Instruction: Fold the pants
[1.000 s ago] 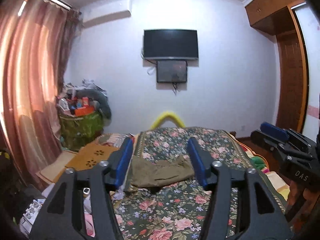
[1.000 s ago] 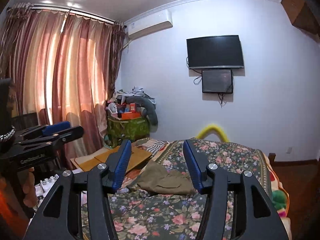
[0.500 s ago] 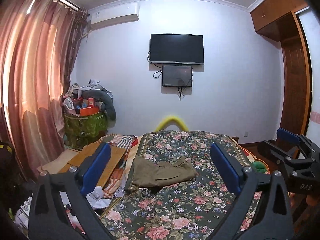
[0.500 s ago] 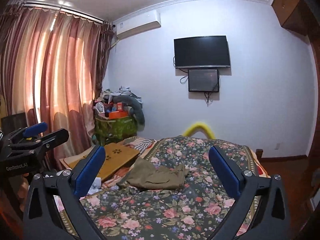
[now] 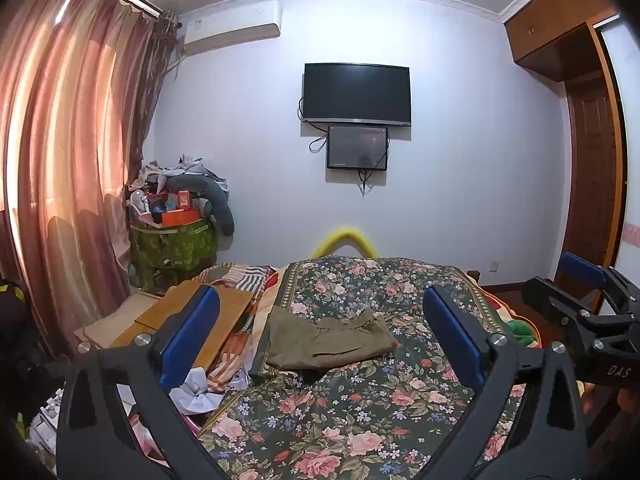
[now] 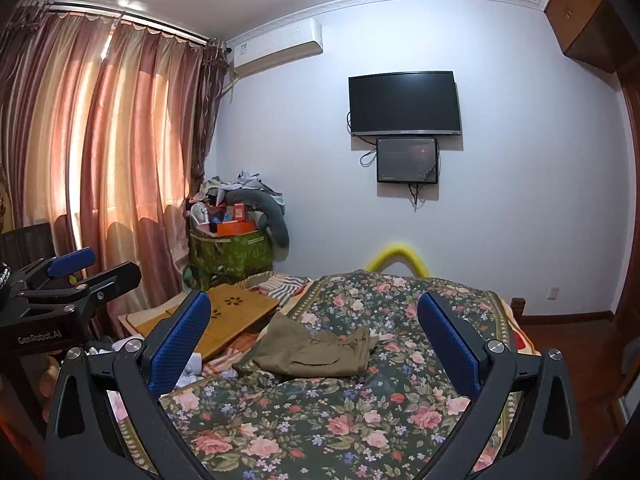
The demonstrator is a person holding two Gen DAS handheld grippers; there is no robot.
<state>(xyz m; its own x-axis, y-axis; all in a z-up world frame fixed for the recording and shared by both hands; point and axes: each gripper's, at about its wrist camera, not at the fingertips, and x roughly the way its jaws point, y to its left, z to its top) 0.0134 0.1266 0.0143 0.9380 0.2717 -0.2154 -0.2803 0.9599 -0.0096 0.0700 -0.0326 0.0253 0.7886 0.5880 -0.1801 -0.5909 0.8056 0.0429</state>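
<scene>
Olive pants [image 5: 326, 340], seemingly folded, on bedspread [image 5: 340, 412]

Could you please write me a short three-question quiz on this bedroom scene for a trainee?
1. True or false: the olive pants are held by the left gripper.
2. What do the pants lie on: A) the wooden board, B) the floral bedspread, C) the floor?
3. How do the jaws of the right gripper stand?

Key:
1. False; both grippers are empty and short of the pants.
2. B.
3. Wide open, having just been opening, nothing between them.
</scene>
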